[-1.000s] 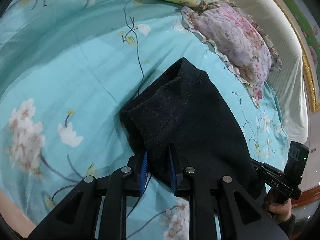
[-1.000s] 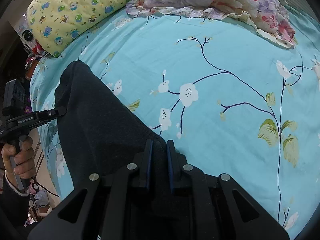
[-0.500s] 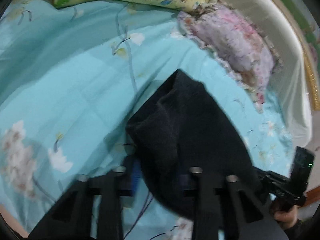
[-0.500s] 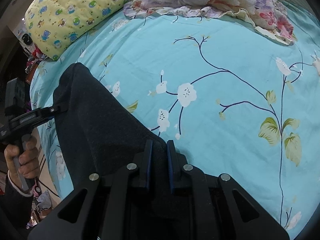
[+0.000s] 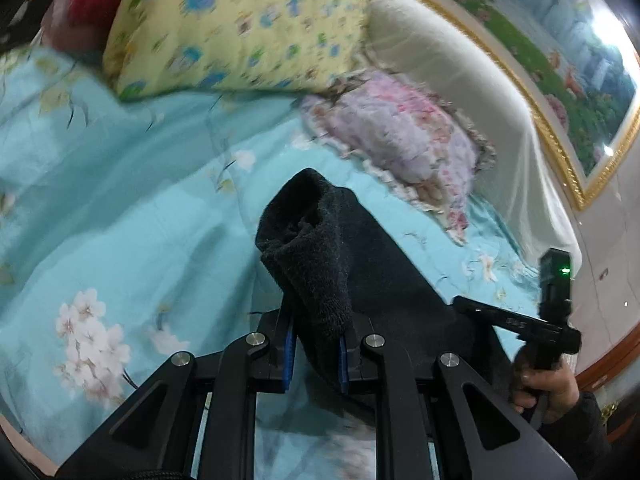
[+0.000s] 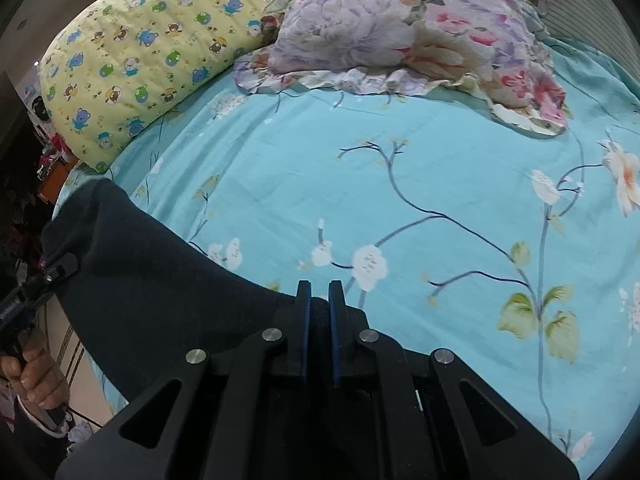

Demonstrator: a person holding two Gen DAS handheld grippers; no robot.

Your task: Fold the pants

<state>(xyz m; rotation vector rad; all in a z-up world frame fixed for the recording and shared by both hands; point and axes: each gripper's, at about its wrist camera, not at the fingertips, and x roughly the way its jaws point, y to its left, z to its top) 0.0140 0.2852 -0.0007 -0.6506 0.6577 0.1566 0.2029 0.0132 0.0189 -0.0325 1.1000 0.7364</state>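
The pants (image 5: 384, 264) are black and fuzzy, held up above a turquoise floral bed sheet (image 5: 120, 216). My left gripper (image 5: 316, 344) is shut on a bunched end of the pants, whose rolled opening sticks up past the fingers. My right gripper (image 6: 318, 304) is shut on another edge of the pants (image 6: 152, 292), which stretch away to the lower left. The right gripper also shows at the right of the left wrist view (image 5: 520, 324), gripped by a hand.
A yellow cartoon-print pillow (image 6: 140, 56) and a pink-purple floral pillow (image 6: 400, 28) lie at the head of the bed sheet (image 6: 440, 184). A white padded headboard (image 5: 460, 80) and a gold-framed picture (image 5: 560, 68) stand behind them.
My left gripper has lifted and tilted up with the pants end, so the pillows and headboard fill more of its view. My right gripper has risen slightly, still holding.
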